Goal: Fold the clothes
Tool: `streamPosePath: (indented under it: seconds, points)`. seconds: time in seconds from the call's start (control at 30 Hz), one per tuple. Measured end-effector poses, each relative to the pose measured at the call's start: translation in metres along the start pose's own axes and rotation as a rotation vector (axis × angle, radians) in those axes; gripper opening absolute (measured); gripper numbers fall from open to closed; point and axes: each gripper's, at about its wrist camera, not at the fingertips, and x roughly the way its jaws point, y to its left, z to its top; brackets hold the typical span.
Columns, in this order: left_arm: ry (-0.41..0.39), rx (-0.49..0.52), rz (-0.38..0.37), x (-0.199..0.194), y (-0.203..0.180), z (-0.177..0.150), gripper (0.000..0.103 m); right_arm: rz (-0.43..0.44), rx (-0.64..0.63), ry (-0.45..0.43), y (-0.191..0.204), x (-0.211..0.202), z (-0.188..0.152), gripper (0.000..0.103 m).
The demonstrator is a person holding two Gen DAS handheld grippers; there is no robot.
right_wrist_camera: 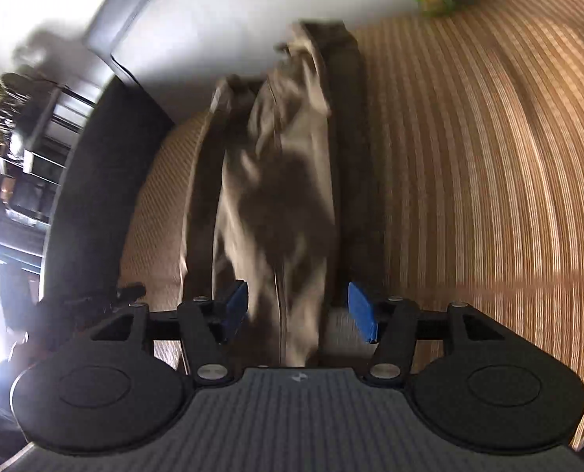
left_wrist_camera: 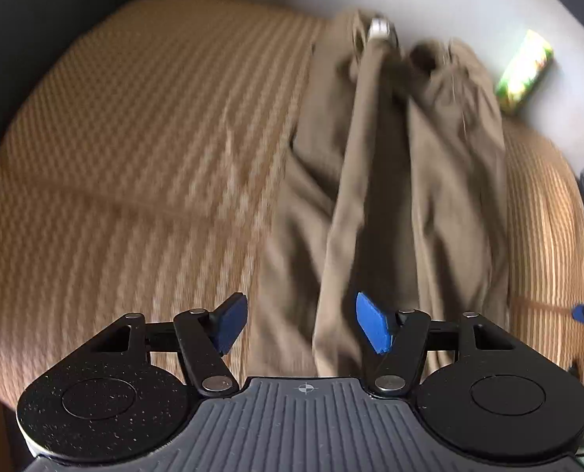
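Both our grippers, left gripper (left_wrist_camera: 301,324) and right gripper (right_wrist_camera: 297,310), wide open, nothing held; brown trousers (left_wrist_camera: 390,165) stretch lengthwise straight ahead.

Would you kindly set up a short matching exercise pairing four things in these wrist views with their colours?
Things:
1. trousers
2. bed cover
3. finger pads
4. packet by the wall

Colours:
A. blue
B. green and yellow
C. olive-brown
D. tan with light stripes

Pairs: 1-C, 2-D, 3-A, 4-B
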Motion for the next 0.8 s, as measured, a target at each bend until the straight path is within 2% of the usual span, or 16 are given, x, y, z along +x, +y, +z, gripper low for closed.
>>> streamPosePath:
  seconds: [0.2, 0.23, 0.3, 0.37, 0.43, 0.5, 0.57, 0.67, 0.73, 0.77, 0.8]
  points:
    - [0.050, 0.096, -0.020, 0.019, 0.005, -0.027, 0.076, -0.009, 0.001, -0.003, 0.035, 0.020, -0.050, 0.056]
    - [0.047, 0.109, -0.039, 0.018, 0.005, -0.029, 0.076, -0.009, 0.000, 0.000, 0.040, 0.026, -0.058, 0.054]
    - [0.039, 0.136, -0.078, 0.016, 0.004, -0.033, 0.076, -0.020, -0.026, 0.011, 0.052, 0.046, -0.070, 0.044]
    - [0.036, 0.159, -0.127, 0.019, 0.000, -0.036, 0.076, -0.044, -0.050, 0.004, 0.064, 0.061, -0.078, 0.041]
    - [0.063, 0.216, -0.148, 0.031, -0.006, -0.041, 0.076, -0.062, -0.057, -0.009, 0.074, 0.075, -0.085, 0.041]
    - [0.126, 0.255, -0.133, 0.052, -0.008, -0.050, 0.075, -0.090, -0.066, 0.016, 0.077, 0.093, -0.093, 0.042]
    - [0.135, 0.253, -0.110, 0.065, -0.003, -0.058, 0.076, -0.121, -0.071, 0.047, 0.074, 0.107, -0.102, 0.042]
    - [0.138, 0.223, -0.124, 0.057, 0.000, -0.052, 0.077, -0.158, -0.061, 0.087, 0.070, 0.124, -0.112, 0.042]
    - [0.079, 0.204, -0.146, 0.038, 0.007, -0.044, 0.079, -0.140, -0.034, 0.064, 0.072, 0.110, -0.104, 0.046]
    - [0.043, 0.189, -0.154, 0.028, 0.012, -0.042, 0.081, -0.122, -0.042, 0.026, 0.074, 0.097, -0.102, 0.047]
    - [0.038, 0.168, -0.138, 0.025, 0.017, -0.040, 0.084, -0.108, -0.056, -0.016, 0.076, 0.083, -0.101, 0.059]
